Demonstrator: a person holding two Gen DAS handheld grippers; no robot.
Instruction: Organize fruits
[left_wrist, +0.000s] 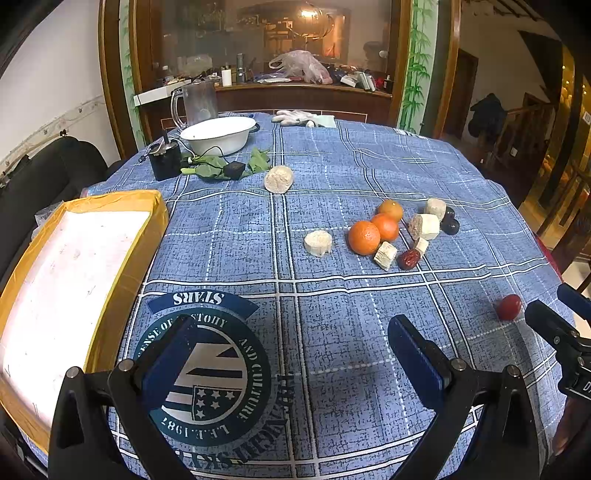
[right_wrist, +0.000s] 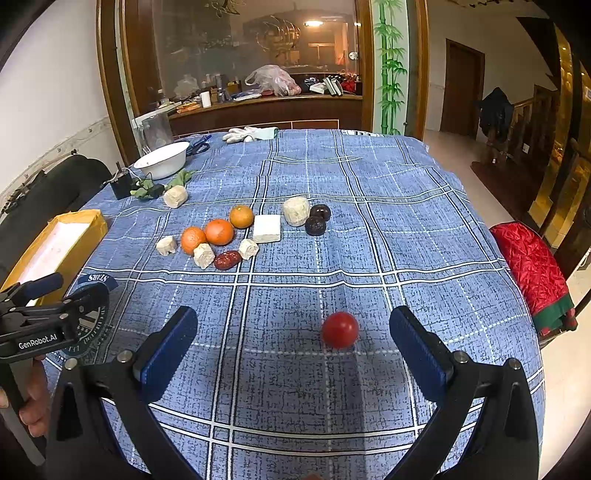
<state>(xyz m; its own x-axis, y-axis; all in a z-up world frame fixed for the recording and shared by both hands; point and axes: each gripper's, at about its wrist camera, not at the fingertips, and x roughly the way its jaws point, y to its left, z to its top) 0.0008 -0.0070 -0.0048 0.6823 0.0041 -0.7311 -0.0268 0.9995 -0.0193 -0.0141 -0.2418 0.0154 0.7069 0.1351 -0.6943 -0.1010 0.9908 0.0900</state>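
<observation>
Right gripper (right_wrist: 293, 343): jaws are spread wide and nothing is held; it is poised over the tablecloth.
Left gripper (left_wrist: 291, 350): jaws are spread wide and nothing is gripped; it is set above the round printed emblem (left_wrist: 207, 373) on the cloth.
Red tomato (right_wrist: 340, 329): found on the cloth between the right gripper's fingers, nearer the right-hand finger, touched by neither; it lies well apart from the other fruit.
Tablecloth (right_wrist: 388, 229): blue, crossed with white check lines; the whole table is covered by it.
Yellow-edged box (left_wrist: 74, 280): placed at the left table edge; only a bare white floor is shown, with nothing inside.
Red date (right_wrist: 227, 259): laid at the near edge of the fruit cluster, just beside two pale chunks.
Oranges (right_wrist: 218, 232): three are counted, in a row, touching or nearly so.
Pale chunks (right_wrist: 266, 228): several cream pieces are scattered around the oranges; one more (right_wrist: 175, 196) is set apart, farther back on the left.
Dark round fruits (right_wrist: 315, 225): two are seen, side by side, right of the cluster.
White bowl (right_wrist: 162, 159): stood far left; its contents cannot be told.
Clear jug (left_wrist: 195, 101): stood behind the bowl; contents unclear.
White gloves (right_wrist: 243, 133): laid at the far table edge.
</observation>
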